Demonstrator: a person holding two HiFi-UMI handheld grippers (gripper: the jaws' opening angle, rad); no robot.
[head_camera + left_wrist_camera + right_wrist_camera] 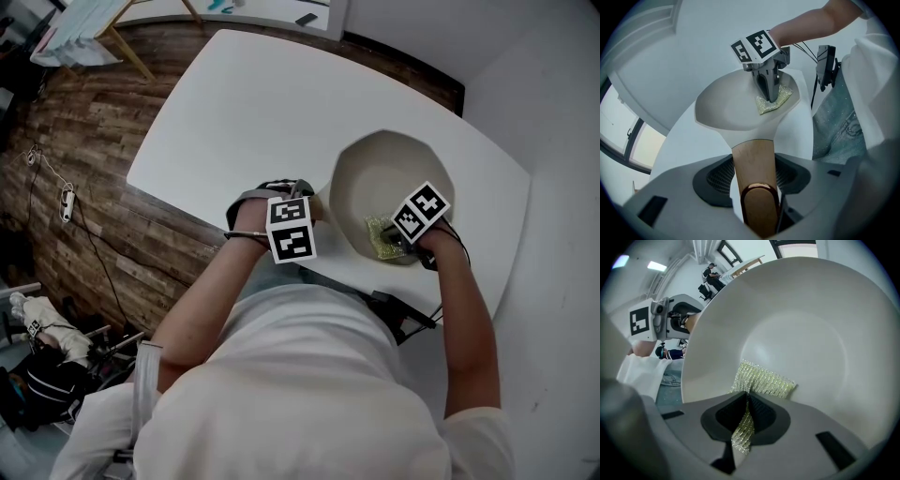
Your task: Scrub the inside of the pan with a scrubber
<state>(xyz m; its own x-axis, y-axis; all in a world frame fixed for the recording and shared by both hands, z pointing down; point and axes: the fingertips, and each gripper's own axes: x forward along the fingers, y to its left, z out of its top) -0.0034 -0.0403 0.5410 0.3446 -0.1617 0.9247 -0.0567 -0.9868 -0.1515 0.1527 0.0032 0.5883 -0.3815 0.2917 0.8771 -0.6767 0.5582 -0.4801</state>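
- Two things lie closest to the camera in the head view: the person's white shirt, and a black device [398, 314] with cables at the waist, at 6 o'clock of the pan [375, 173].
- Beyond them the white worktop [244, 112] carries the pan near its 4 o'clock edge. Past the worktop, from 9 to 11 o'clock, runs a wooden floor [94, 141] with a cable [66, 202] lying on it.
- Both forearms reach forward with the tools pointing steeply down.
- The left tool [757, 177] is clamped on the wooden handle [753, 161], which juts from the pan's 9 o'clock side.
- The right tool [747, 404] dips into the pan at 6 o'clock. Its jaws are pinched together on the scrubber [764, 380], whose free part lies against the pan's inner wall.
- In the head view the marker cubes cover both sets of jaws.
- The left gripper view shows the handle between its pads, and the right tool at 12 o'clock across the pan.
- The right gripper view shows the scrubber's pinched fold, with the left tool at 9 o'clock.
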